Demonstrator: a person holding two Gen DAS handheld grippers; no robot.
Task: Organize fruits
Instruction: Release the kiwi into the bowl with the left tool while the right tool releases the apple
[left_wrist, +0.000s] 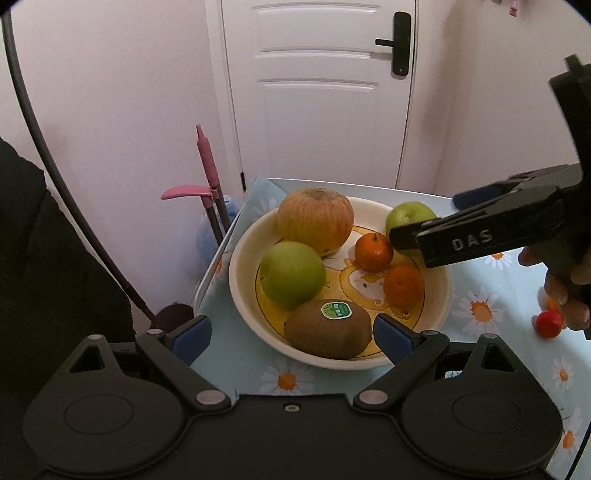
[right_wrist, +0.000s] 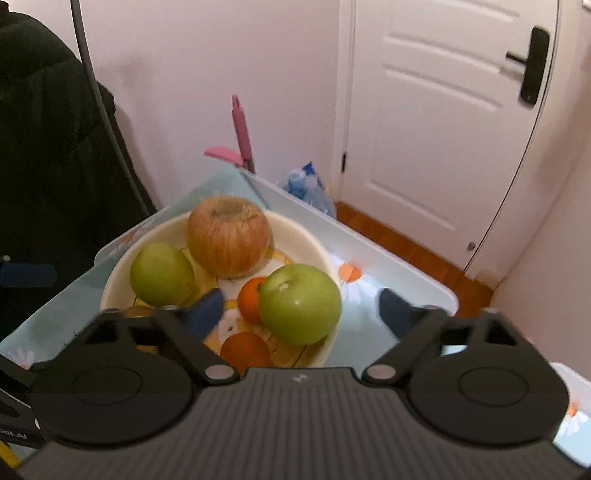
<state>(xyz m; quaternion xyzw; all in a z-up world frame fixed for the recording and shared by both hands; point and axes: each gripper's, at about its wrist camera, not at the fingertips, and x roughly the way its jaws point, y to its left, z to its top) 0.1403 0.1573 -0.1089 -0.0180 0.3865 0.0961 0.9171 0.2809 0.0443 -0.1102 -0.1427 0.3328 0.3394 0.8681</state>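
r gripper (right_wrist: 299, 308) jaws wide, straddling green apple (right_wrist: 299, 302) at bowl (right_wrist: 295, 229) rim, not pinching. l gripper (left_wrist: 291, 332) open too, kiwi (left_wrist: 328, 329) between pads. risk: apple sits near edge, a nudge could roll it out onto the cloth.

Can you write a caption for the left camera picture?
Bowl full of fruit, with the open right gripper by a green apple.

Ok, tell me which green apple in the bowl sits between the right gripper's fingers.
The green apple at the bowl's rim beside the two oranges; the other green apple lies across the bowl, left of the big yellow-red apple.
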